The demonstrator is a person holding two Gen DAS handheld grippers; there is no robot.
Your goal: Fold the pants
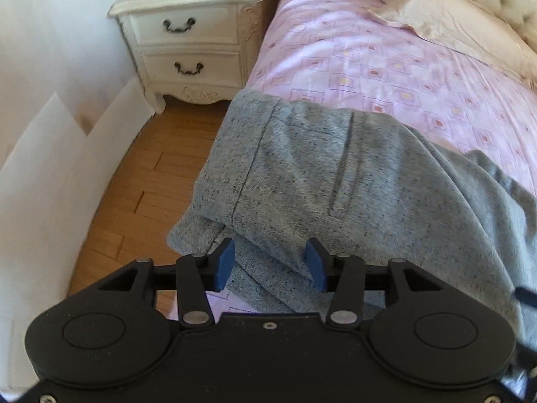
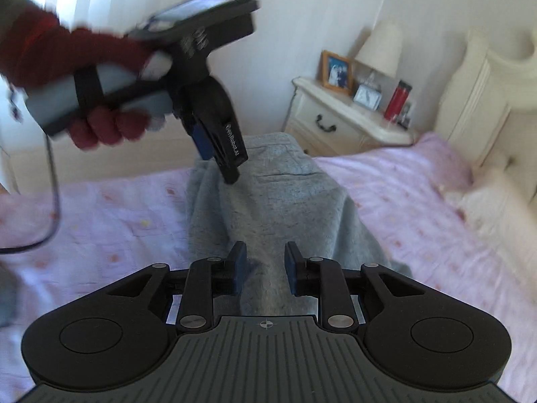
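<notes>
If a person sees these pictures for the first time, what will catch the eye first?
The grey pants lie across the pink patterned bed, one end hanging over its edge. The left gripper is open just above a fold of them; the right gripper, also open, hovers over the fabric. A cream nightstand stands beside the bed.

pants (image 1: 369,174) cut off rt, lamp (image 2: 379,47) blurred
</notes>
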